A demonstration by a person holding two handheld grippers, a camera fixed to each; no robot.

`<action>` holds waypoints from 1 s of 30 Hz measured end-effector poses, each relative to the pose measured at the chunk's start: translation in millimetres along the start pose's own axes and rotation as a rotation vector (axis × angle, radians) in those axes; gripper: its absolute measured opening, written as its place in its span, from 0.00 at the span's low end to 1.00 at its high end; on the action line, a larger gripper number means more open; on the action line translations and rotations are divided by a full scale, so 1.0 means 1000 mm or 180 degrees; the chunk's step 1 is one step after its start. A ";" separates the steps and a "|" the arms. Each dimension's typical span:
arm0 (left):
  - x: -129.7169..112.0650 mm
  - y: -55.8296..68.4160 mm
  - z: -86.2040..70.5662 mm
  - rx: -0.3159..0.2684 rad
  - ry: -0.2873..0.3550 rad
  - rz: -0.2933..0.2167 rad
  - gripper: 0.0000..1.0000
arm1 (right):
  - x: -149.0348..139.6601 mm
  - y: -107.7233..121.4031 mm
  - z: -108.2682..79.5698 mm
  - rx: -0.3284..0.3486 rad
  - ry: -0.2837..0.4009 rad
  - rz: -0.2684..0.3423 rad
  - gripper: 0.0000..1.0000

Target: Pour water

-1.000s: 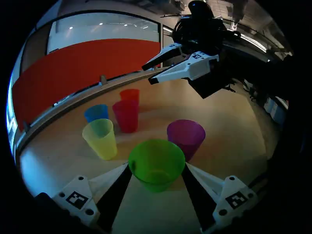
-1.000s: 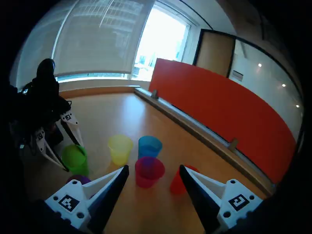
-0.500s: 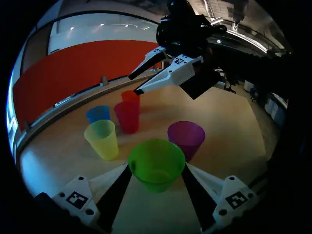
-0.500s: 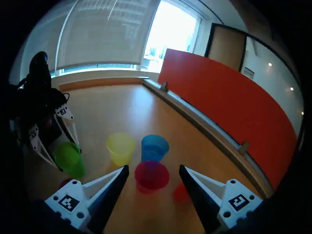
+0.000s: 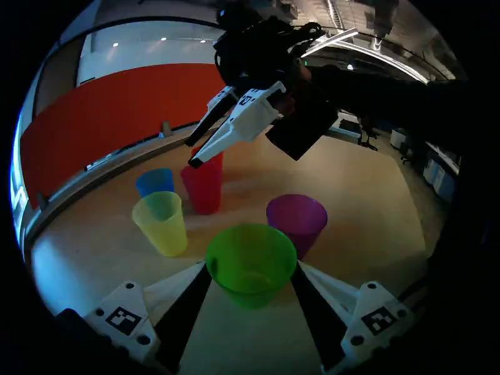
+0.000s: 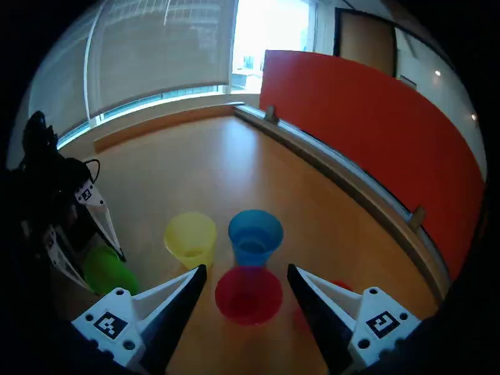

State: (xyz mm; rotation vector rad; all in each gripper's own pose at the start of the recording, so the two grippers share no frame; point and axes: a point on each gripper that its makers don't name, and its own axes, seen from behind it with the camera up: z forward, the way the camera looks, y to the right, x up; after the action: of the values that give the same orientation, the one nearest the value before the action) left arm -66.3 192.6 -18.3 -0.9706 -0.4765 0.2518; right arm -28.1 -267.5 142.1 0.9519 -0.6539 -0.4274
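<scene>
Green plastic cup (image 5: 251, 262) stands upright on the wooden table (image 5: 369, 200), clasped between both fingers of the left gripper (image 5: 250, 267). The right gripper (image 6: 245, 269), nearer the upright red cup (image 6: 249, 295), hangs released, jaws either side of it without touching. No legible writing, only square markers (image 6: 110, 325).

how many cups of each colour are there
green cup: 1
purple cup: 1
yellow cup: 1
blue cup: 1
red cup: 1
orange cup, partly hidden behind the red one: 1
total: 6
</scene>
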 end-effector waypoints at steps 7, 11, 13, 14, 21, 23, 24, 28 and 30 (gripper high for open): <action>-0.001 0.000 -0.002 0.0007 0.0016 -0.0015 0.86 | 0.000 0.002 0.015 0.0066 -0.0181 0.0140 1.00; -0.002 -0.001 -0.003 0.0014 0.0028 -0.0026 0.86 | 0.000 0.005 0.023 0.0062 -0.0264 0.0172 1.00; -0.002 -0.002 -0.004 0.0018 0.0030 -0.0032 0.86 | 0.001 0.007 0.028 0.0050 -0.0295 0.0171 1.00; -0.002 -0.002 -0.005 0.0019 0.0031 -0.0034 0.86 | 0.001 0.008 0.030 0.0044 -0.0310 0.0169 1.00; -0.003 -0.002 -0.004 0.0007 0.0040 -0.0046 0.86 | 0.004 0.009 0.046 0.0040 -0.0412 0.0191 1.00; -0.003 -0.002 -0.004 0.0002 0.0040 -0.0050 0.86 | 0.005 0.010 0.051 0.0038 -0.0429 0.0201 1.00; -0.003 -0.001 -0.003 0.0000 0.0039 -0.0050 0.86 | 0.005 0.010 0.053 0.0034 -0.0439 0.0207 1.00; -0.003 -0.001 -0.003 -0.0007 0.0038 -0.0045 0.86 | 0.005 0.012 0.061 0.0019 -0.0472 0.0226 1.00; -0.002 -0.001 -0.002 -0.0009 0.0038 -0.0044 0.86 | 0.006 0.012 0.065 0.0013 -0.0485 0.0232 1.00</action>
State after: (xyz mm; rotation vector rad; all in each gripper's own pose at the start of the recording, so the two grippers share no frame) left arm -67.2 189.4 -19.5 -0.9708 -0.4724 0.2329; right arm -66.9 -304.0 180.9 0.9022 -0.8255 -0.4367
